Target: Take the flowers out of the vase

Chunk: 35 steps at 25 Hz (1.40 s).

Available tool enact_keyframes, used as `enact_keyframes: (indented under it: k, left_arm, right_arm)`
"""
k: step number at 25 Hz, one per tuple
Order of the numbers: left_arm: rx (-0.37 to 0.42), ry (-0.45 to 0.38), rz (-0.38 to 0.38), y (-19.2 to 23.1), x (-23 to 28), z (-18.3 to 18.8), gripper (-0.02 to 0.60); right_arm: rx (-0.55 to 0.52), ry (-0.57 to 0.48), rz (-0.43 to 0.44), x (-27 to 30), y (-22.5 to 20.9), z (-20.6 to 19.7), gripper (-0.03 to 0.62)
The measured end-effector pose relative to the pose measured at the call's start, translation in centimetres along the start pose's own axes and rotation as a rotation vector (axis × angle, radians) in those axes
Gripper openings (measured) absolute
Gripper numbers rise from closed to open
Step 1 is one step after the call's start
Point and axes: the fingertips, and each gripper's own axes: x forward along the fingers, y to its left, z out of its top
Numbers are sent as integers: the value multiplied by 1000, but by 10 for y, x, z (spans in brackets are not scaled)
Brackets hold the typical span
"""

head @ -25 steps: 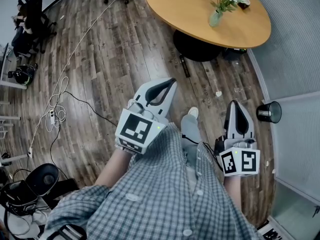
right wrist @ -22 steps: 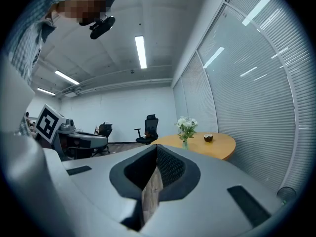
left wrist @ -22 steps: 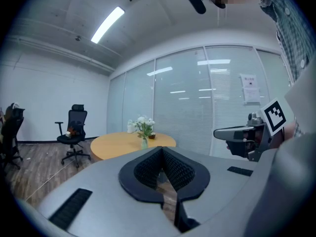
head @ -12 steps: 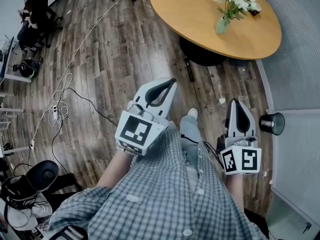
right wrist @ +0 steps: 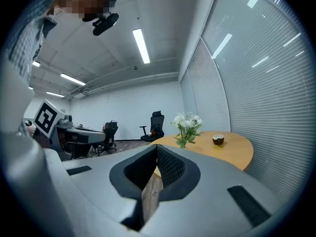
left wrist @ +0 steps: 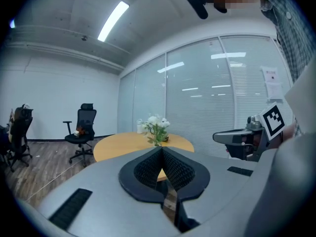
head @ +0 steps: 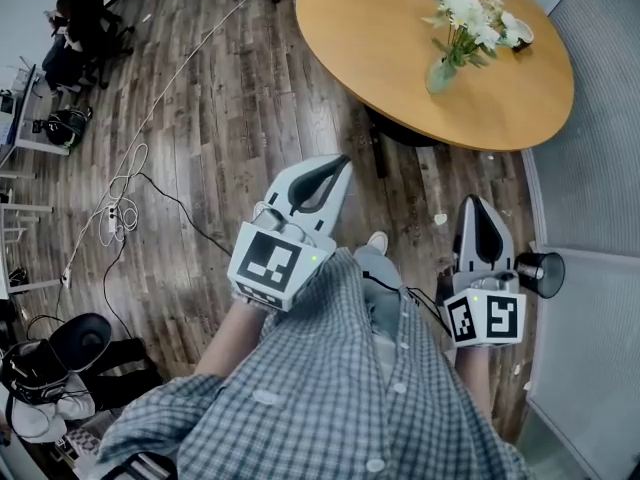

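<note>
The left gripper [head: 330, 168] is squeezed shut with nothing in it; in the left gripper view its two black pads [left wrist: 146, 170] meet tip to tip; the right gripper [head: 479, 211] is squeezed shut too and holds nothing; both are held out in front of a person in a checked shirt [head: 340, 388], over a wood floor [head: 220, 118]; both point toward a round table [head: 380, 28], and both are well apart from it; the flowers [head: 465, 13] are white with green leaves, and they are in the vase [head: 437, 75]; the vase is pale green and stands upright on the table, on the part nearer the right gripper; a small bowl [head: 520, 32] sits on the table just past the flowers, close to the rim; in the right gripper view the bowl is brown outside and white inside; a black bin [head: 541, 269] stands on the floor just beside the right gripper, next to a wall of grey blinds [head: 590, 118]; a white cable [head: 120, 183] runs over the floor, far off on the left side; in the left gripper view a black chair [left wrist: 83, 132] stands on the floor to the left of the table.
</note>
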Motion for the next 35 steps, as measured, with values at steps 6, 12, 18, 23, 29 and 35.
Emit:
enact_keyframes:
  k: [6, 12, 18, 23, 29, 35]
  left_arm:
    - [6, -18, 33, 9, 40, 18, 8]
    - [-3, -31, 52, 7, 68, 28, 8]
    - [-11, -16, 62, 9, 94, 29, 8]
    - [-7, -6, 55, 5, 107, 31, 8]
    - [-21, 3, 36, 1, 123, 30, 8]
    - [-18, 0, -8, -2, 142, 32, 8]
  right_arm:
    - [-12, -15, 27, 33, -36, 13, 11]
    - [-22, -13, 36, 44, -62, 18, 11]
    - [-9, -11, 43, 61, -85, 17, 11]
    - [1, -1, 38, 64, -96, 14, 11]
    - [14, 3, 12, 62, -108, 10, 11]
    - [19, 0, -29, 62, -119, 11, 11]
